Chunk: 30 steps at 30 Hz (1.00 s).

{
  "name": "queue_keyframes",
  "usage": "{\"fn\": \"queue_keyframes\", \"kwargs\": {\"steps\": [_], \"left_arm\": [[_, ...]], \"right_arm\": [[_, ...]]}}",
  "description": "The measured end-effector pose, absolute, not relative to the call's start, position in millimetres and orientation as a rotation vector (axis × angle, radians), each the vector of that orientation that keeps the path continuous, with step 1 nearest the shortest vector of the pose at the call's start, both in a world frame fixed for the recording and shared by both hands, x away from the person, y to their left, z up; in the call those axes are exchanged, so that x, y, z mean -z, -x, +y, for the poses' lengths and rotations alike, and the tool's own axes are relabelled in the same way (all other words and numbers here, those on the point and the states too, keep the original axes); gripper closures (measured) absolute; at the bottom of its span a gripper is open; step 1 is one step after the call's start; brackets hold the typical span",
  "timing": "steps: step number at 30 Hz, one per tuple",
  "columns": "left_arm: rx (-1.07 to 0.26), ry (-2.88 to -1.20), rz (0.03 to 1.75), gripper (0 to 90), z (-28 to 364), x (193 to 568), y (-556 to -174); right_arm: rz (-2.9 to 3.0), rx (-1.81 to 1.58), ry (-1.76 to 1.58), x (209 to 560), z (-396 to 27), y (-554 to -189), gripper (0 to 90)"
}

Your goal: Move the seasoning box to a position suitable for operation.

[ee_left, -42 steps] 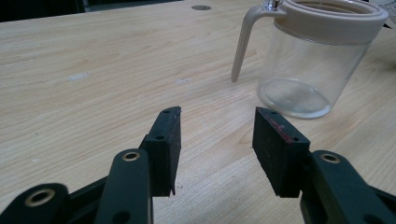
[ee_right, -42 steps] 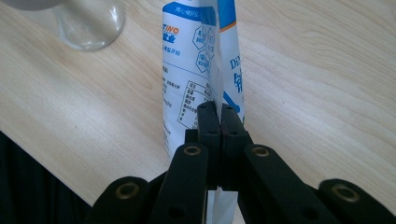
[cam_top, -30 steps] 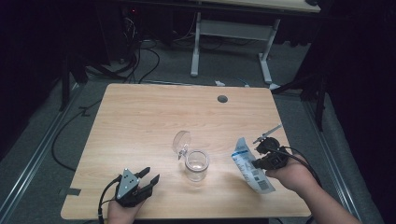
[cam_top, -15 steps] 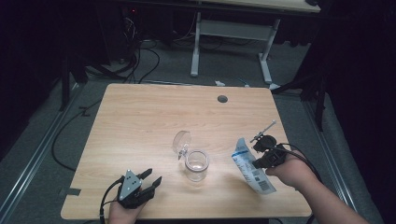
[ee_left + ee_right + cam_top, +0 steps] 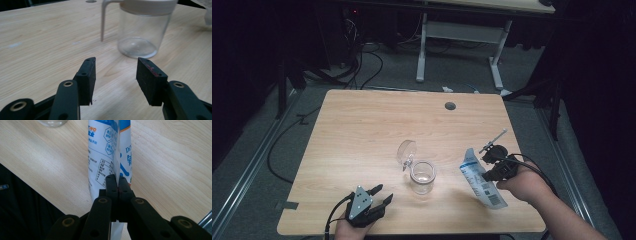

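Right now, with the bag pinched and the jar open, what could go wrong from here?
1. The right tongs grip only a thin fold of the bag, so it may slip or tear when tilted.
2. The jar stands free, its hinged lid open; the left tongs are open short of it, so a nudge could push it.
3. Contents could miss the narrow mouth.

I see the jar (image 5: 422,177) at lower centre of the table (image 5: 362,130), its lid (image 5: 406,152) just upper left, the pouch (image 5: 482,180) to its right, the left gripper (image 5: 377,197) lower left.
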<state>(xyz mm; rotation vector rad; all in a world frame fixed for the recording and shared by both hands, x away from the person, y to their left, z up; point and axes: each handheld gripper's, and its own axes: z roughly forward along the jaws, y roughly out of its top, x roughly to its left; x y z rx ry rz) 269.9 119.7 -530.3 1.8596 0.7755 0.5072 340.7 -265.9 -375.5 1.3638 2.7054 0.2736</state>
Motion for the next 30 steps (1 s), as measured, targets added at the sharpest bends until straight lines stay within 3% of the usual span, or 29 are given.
{"fn": "queue_keyframes", "kwargs": {"steps": [12, 30], "left_arm": [[-0.369, -1.875, 0.697, 48.1, 92, 522, -268], [-0.293, -1.896, 0.517, 45.1, 32, 516, -264]], "right_arm": [[2.684, -0.332, -1.358, 362, -257, -331, 90.0], [2.715, -0.334, -1.325, 357, -237, -330, 90.0]]}}
